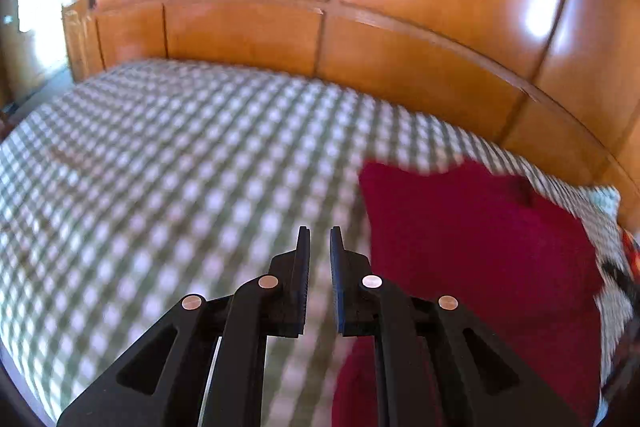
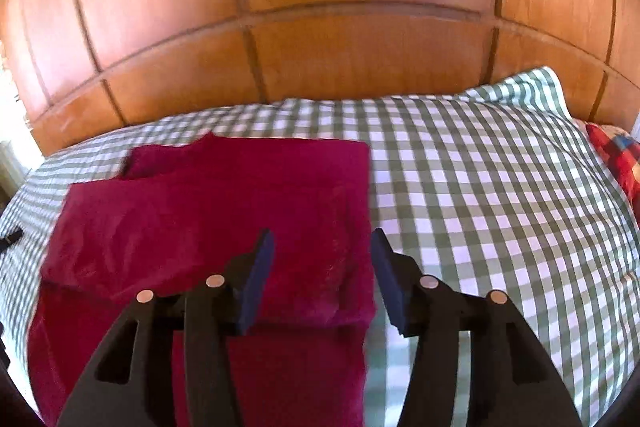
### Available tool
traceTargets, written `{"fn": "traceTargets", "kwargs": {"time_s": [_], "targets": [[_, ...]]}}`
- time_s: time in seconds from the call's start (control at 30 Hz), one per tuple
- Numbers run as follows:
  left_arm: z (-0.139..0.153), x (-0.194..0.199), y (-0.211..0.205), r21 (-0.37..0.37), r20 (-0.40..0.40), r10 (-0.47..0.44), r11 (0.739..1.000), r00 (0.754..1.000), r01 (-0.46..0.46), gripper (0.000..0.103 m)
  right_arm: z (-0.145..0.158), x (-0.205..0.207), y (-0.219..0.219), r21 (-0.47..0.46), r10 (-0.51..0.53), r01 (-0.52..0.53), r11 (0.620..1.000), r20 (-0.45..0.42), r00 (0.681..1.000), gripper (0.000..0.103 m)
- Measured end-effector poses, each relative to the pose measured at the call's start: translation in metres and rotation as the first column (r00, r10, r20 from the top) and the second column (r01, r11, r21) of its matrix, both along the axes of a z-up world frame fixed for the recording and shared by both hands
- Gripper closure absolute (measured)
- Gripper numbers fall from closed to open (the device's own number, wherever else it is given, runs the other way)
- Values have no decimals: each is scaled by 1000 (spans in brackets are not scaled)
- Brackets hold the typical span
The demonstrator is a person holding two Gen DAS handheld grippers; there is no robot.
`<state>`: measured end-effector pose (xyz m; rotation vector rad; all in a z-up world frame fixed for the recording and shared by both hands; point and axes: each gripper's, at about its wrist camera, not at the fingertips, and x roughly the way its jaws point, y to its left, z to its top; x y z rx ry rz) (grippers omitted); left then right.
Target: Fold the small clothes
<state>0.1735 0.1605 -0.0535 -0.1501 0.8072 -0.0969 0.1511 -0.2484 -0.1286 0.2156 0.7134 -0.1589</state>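
Note:
A dark red garment (image 2: 216,211) lies partly folded on the green-and-white checked bedsheet (image 2: 480,195); its upper part is doubled over the lower part. In the left wrist view the garment (image 1: 480,247) lies to the right of my left gripper (image 1: 320,231), which hovers over bare sheet (image 1: 180,167) with a narrow gap between its jaws and nothing in them. My right gripper (image 2: 322,235) is open wide above the garment's right edge, holding nothing.
A glossy wooden headboard (image 2: 320,27) rises behind the bed. A checked pillow (image 2: 532,87) lies at the back right, with a red patterned cloth (image 2: 616,151) beside it. A small black object (image 2: 12,239) sits at the left edge of the sheet.

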Motion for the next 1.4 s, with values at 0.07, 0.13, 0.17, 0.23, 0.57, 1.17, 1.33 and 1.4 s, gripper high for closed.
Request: {"fn": "traceTargets", "kwargs": {"time_s": [0.07,0.13,0.17,0.23,0.57,1.17,1.33,1.4], "targets": [[-10,-23,-5,23,-28,-39,999,999,40,94,2,-9,12,5,38,-38,999,6,999,51],[-22,-37,-6,17,-67,-73,997,995,74,92,1,-16,23,13,64,-64,998,7,998,50],[-28,-45,-7,0,-95,-89,996,992,89,86,2,-20,29,6,74,-74,997,10,997,50],[-38,-54,-3,-12,-113,-96,995,989,95,84,1,-30,39,-29,82,-82,996,20,996,47],[-60,-88,-25,119,-142,-140,980,980,157,89,0,-23,13,-23,-28,28,999,-5,1000,47],[-52,-113,1,-27,-137,-98,995,986,96,91,-41,-25,-25,76,-76,85,993,-124,989,25],[-50,-145,12,-107,-148,-157,984,977,142,90,-49,-71,-31,256,84,-37,966,-172,981,28],[-52,-159,14,-117,-150,-177,980,973,160,90,-52,-97,-34,304,139,-76,950,-192,971,36]]}}
